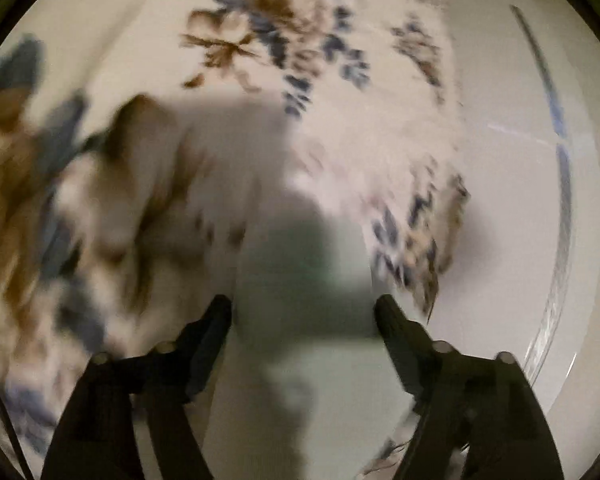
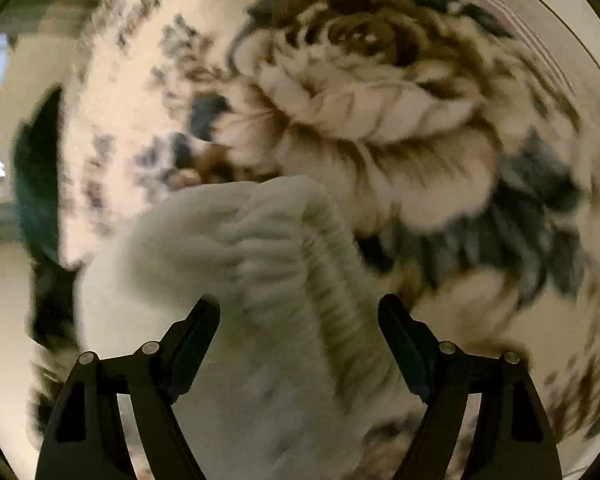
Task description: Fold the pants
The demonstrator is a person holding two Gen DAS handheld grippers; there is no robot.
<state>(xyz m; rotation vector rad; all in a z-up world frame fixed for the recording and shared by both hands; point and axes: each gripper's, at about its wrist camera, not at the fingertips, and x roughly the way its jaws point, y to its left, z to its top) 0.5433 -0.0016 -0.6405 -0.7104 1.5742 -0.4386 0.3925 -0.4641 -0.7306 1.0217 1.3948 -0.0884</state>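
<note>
Left gripper [image 1: 303, 308] has its fingers spread wide, gripping nothing; pale mint pants [image 1: 300, 280] lie blurred directly between and ahead of them, on a floral cloth [image 1: 260, 32]. Right gripper [image 2: 299, 308] is likewise spread apart, with the pants' ribbed waistband [image 2: 320, 248] bunched up between and just beyond its fingers.

- Left gripper [image 1: 303, 306]: from my left wrist camera, two matte black fingers [image 1: 210, 328] with angular, wedge-shaped tips; blurred.
- Each finger hangs on broad black linkage arms joined by round silver pivot pins [image 1: 441, 347].
- Right gripper [image 2: 299, 306]: same black build, sharper here.
- Its inner pads [image 2: 410, 354] look dark blue-black; silver pins [image 2: 151, 347] cap the joints.
</note>
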